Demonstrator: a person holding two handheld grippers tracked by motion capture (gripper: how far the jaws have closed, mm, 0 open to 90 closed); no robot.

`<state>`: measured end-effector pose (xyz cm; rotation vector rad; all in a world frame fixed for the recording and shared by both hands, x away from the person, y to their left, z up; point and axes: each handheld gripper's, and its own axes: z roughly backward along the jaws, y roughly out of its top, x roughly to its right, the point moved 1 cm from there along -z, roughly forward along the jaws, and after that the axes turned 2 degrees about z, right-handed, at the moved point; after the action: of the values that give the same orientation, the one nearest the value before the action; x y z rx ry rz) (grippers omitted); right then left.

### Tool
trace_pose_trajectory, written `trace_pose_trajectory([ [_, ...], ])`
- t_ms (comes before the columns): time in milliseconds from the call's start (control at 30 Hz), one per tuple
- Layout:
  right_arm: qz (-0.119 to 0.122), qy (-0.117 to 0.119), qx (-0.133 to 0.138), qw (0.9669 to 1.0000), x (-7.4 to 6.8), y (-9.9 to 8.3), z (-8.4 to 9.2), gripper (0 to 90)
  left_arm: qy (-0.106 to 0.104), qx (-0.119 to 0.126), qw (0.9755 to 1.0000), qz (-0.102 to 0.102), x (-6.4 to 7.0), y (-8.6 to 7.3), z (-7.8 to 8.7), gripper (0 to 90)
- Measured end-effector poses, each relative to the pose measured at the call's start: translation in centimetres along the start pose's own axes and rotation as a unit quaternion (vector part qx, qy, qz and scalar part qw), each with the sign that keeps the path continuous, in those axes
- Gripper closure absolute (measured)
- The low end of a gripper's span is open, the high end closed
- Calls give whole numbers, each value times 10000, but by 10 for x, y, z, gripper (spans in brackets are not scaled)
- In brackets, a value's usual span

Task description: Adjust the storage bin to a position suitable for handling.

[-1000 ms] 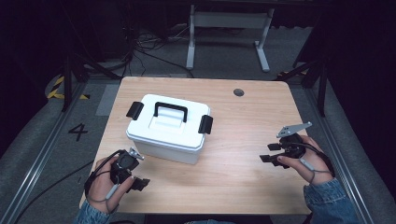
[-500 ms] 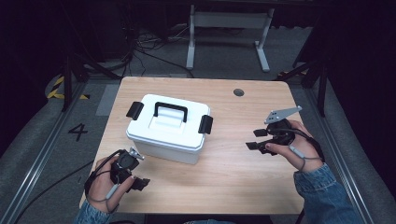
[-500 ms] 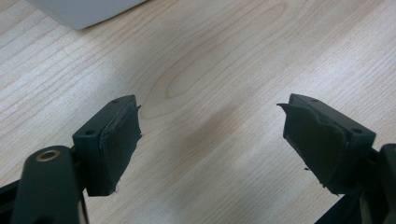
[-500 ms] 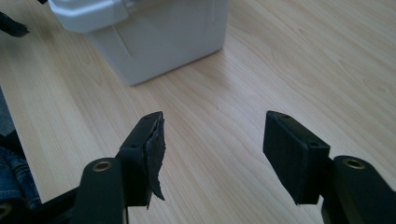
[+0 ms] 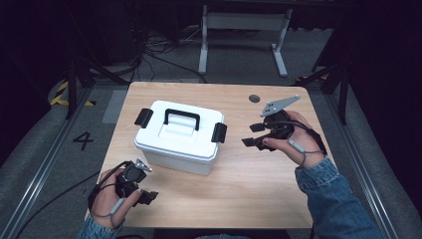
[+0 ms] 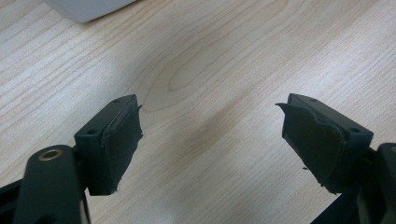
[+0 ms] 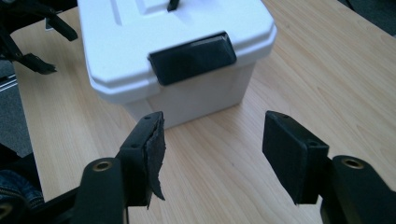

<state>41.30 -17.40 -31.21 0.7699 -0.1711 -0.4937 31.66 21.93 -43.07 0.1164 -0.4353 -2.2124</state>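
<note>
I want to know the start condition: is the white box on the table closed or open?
Closed. The lid sits flat on the white box, and the black latch on the side facing the right tongs is folded down over the rim.

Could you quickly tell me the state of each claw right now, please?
Left claw: open, holding nothing, over the wooden table.
Right claw: open, empty, facing the white plastic box.

a single digit "4" (image 5: 83, 141) is painted on the grey floor (image 5: 40, 164), at nine o'clock from the table (image 5: 249, 194).

Wood table (image 5: 259, 194), grey frame (image 5: 244, 22) behind, floor "4" (image 5: 82, 140).
</note>
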Motion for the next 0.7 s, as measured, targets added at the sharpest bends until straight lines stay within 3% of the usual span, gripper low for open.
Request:
trace_pose_trajectory([
  [233,68,189,11,9998,-4,27,-12,411,-45,11,10000,34,0,2,1,205],
  [367,56,341,-62,9994,-2,48,-30,436,-49,12,10000,-9,-1,3,1,205],
  [700,224,378,-151,9989,3,84,-67,429,-53,40,10000,35,-2,-1,-1,206],
])
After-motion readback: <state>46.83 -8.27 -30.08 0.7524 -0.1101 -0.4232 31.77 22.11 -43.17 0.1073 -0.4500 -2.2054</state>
